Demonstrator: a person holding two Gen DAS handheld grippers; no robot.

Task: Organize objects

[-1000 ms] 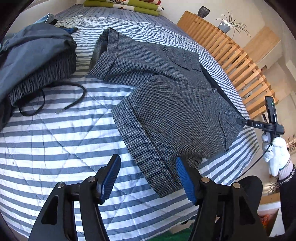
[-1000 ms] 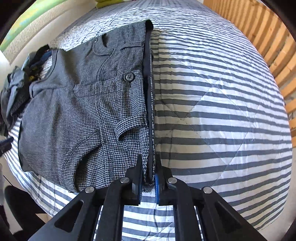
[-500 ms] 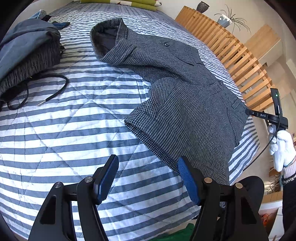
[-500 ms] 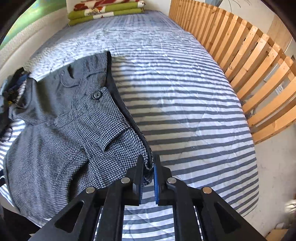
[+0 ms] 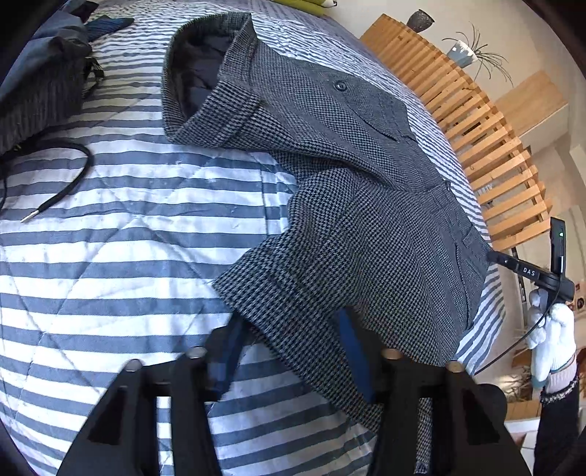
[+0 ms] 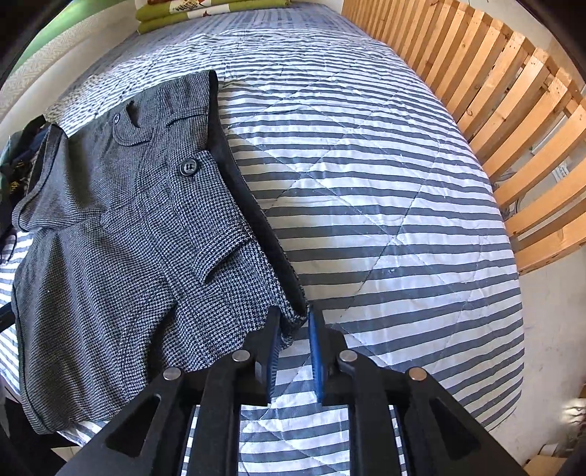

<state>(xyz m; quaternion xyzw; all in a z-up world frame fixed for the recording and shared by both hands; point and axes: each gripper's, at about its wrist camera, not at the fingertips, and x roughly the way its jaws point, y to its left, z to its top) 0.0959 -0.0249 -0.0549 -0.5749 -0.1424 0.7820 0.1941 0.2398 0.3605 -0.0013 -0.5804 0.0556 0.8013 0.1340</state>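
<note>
A grey houndstooth jacket [image 5: 366, 219] lies spread on the striped bed quilt [image 5: 110, 256]. My left gripper [image 5: 291, 344] sits low over the folded sleeve cuff. Its jaws are closing with the cuff's edge between them, and the left pad looks blurred and short of the cloth. In the right wrist view the jacket [image 6: 128, 238] lies to the left, its dark-lined front edge running down to my right gripper [image 6: 293, 340]. Those jaws are opening and the hem corner sits loosely between the blue pads. The right gripper's body [image 5: 527, 271] and a white-gloved hand [image 5: 549, 337] show past the jacket's far edge.
A pile of dark clothes [image 5: 36, 73] with a loose black cord [image 5: 69, 183] lies at the quilt's left. A wooden slatted rail [image 6: 512, 110] runs along the bed's right side. Green folded bedding [image 6: 205, 11] sits at the head, and potted plants [image 5: 465, 51] stand beyond the rail.
My left gripper came down onto the sleeve cuff and its jaws narrowed around it. My right gripper's jaws parted from the hem corner they had pinched. The jacket shifted across the quilt.
</note>
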